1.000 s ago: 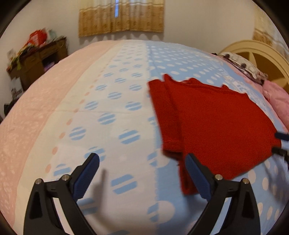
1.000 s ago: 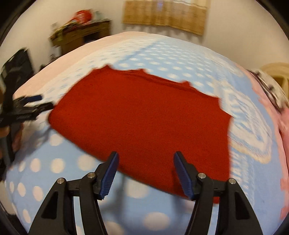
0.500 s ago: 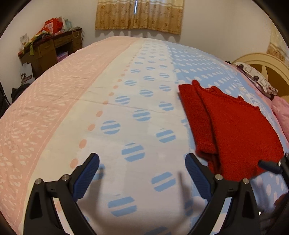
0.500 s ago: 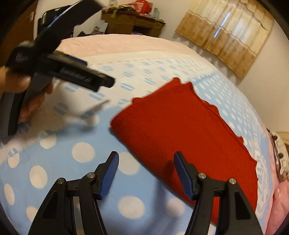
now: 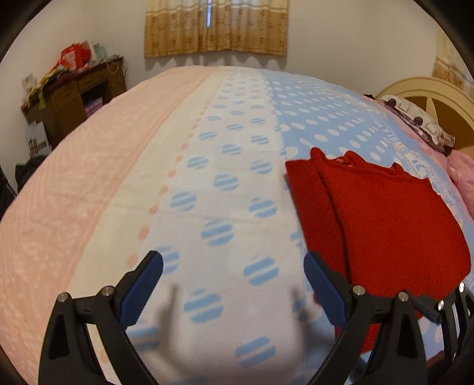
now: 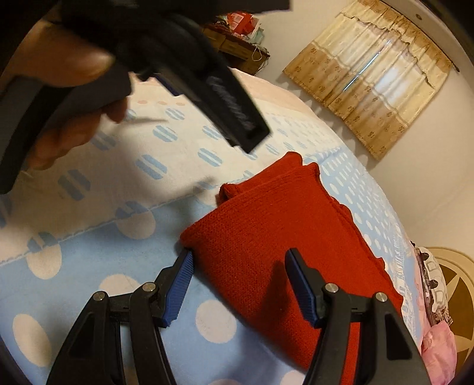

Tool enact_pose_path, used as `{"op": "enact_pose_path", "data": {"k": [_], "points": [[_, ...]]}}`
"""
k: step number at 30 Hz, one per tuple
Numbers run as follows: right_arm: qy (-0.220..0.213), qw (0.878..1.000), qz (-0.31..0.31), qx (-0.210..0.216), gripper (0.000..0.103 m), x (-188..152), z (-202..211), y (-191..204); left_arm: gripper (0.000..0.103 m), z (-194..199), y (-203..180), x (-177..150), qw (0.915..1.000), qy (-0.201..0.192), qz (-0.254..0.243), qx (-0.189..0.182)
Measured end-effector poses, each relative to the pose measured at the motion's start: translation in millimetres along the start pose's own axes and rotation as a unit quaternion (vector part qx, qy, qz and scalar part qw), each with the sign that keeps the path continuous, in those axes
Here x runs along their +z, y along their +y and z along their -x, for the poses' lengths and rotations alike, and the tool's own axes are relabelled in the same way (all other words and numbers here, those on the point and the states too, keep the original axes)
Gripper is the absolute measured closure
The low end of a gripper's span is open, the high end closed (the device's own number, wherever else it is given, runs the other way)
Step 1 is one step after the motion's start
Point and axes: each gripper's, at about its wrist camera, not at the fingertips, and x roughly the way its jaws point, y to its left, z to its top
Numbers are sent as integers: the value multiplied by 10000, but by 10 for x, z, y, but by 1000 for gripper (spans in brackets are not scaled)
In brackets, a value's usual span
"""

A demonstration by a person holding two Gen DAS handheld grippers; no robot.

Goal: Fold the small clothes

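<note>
A folded red knit garment (image 5: 373, 225) lies flat on the blue dotted part of the bedspread (image 5: 237, 189). My left gripper (image 5: 232, 266) hangs open over bare bedspread, its right finger just left of the garment's edge. My right gripper (image 6: 240, 260) is open too. It hovers low over the garment's (image 6: 281, 231) near corner, and red cloth lies between its fingers without either pad pressing on it. A hand (image 6: 68, 130) carries the left gripper at the top left of the right wrist view. A tip of the right gripper (image 5: 438, 308) shows at the lower right of the left wrist view.
The bedspread runs pink, cream and blue from left to right. A cluttered wooden desk (image 5: 74, 91) stands at the back left under a curtained window (image 5: 216, 26). A cream headboard (image 5: 429, 97), a patterned pillow (image 5: 420, 121) and a pink cushion (image 5: 462, 174) lie on the right.
My right gripper has rolled and dropped closer to the garment's near corner. The left gripper has shifted towards the garment and now looms large in the right wrist view. Both stayed open.
</note>
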Motion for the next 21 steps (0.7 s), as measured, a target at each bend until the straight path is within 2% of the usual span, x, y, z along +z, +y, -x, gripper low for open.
{"op": "enact_pose_path", "data": {"k": [10,18,21], "points": [[-12,9995,-321,46,39,-20,-44,-76,5,-188,-303,240,9990,10,-406,-167],[-73,9997,-231,-34,42,-35,-24,-4,5,-351,-391,309,9986,206,-308,-380],[-73,9996,-266,-6,42,-41,-23,-14,5,-382,-409,330,9979,234,-219,-567]]}}
